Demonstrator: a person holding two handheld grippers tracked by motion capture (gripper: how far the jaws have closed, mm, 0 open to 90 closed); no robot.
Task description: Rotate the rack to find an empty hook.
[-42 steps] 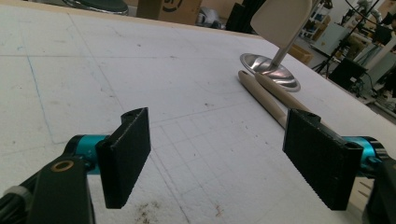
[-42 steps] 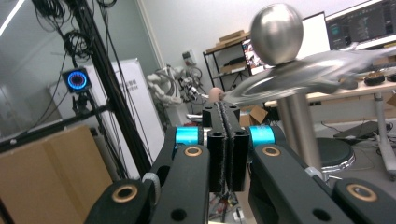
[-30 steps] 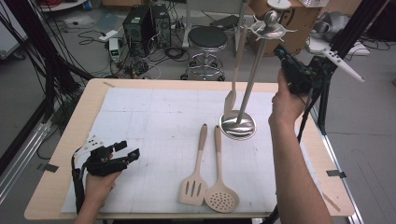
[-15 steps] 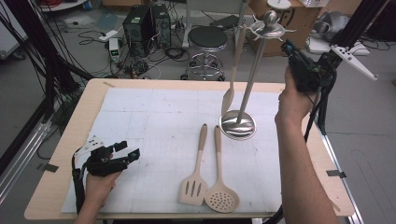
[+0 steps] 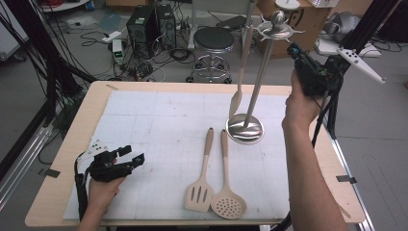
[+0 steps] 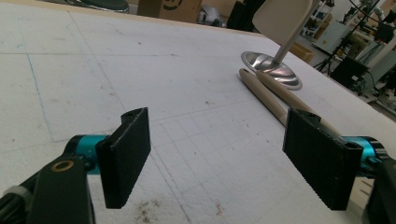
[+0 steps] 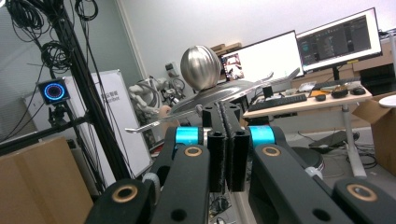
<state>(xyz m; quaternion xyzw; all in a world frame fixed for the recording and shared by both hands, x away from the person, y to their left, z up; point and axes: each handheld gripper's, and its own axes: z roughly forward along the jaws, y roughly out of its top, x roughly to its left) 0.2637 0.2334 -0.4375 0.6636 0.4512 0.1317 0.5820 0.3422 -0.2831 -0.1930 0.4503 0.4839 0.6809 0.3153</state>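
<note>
A utensil stand (image 5: 254,82) is being loaded with kitchen tools. One spatula (image 5: 242,67) is already hanging from the stand's top disc on its left side, blade down, just above the round base (image 5: 245,129). The right gripper (image 5: 294,50) is being held up at the right of the top disc, close to the hooks (image 7: 154,122), with its jaws pressed flat together and nothing between them. The left gripper (image 5: 133,155) is being rested on the white mat (image 5: 159,125) at the near left, jaws wide apart and empty. The slotted turner (image 5: 202,174) and the skimmer (image 5: 227,180) are lying side by side near the middle, well apart from both grippers, handles pointing far toward the base. Judged from this, the next tool is best being taken near its handle end, so that the hanging hole is being left free for a hook, and the stand is not being knocked while lifting.
</note>
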